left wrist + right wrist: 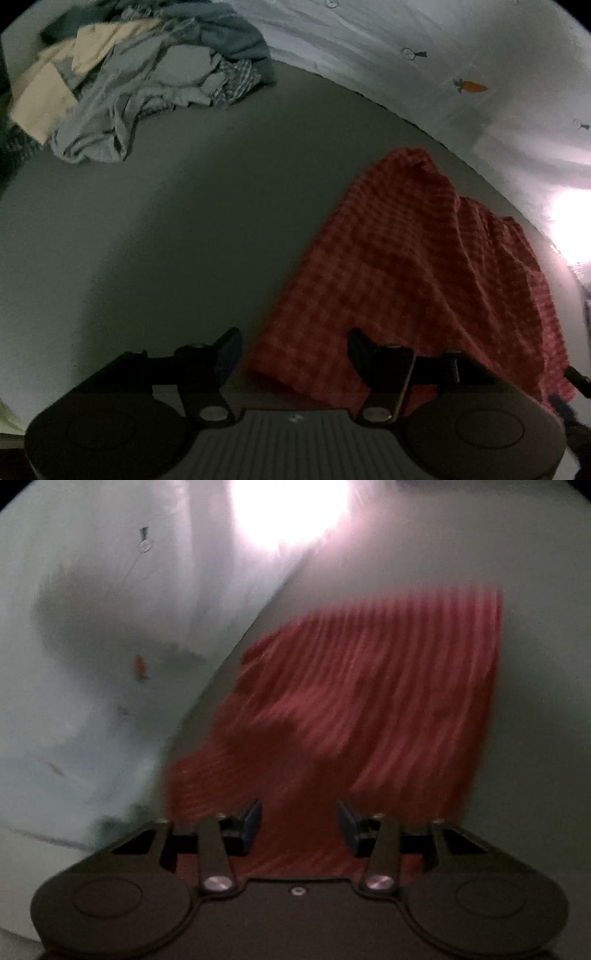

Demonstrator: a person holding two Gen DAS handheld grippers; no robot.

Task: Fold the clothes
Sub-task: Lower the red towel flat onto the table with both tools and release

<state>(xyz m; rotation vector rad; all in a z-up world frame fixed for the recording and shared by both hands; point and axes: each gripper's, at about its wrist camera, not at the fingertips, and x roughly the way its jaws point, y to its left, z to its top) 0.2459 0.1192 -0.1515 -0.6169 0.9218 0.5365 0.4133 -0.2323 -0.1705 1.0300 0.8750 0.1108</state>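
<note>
A red checked cloth (417,266) lies rumpled on a grey surface (147,240), at the right of the left wrist view. My left gripper (293,350) is open, its fingers on either side of the cloth's near corner, not closed on it. In the right wrist view the same red cloth (369,701) is blurred by motion and spreads ahead of my right gripper (299,821), which is open above the cloth's near edge.
A pile of grey, blue and cream clothes (140,81) sits at the far left of the surface. A white sheet with small carrot prints (472,86) borders the far side and shows in the right wrist view (92,646). A bright light (291,509) glares.
</note>
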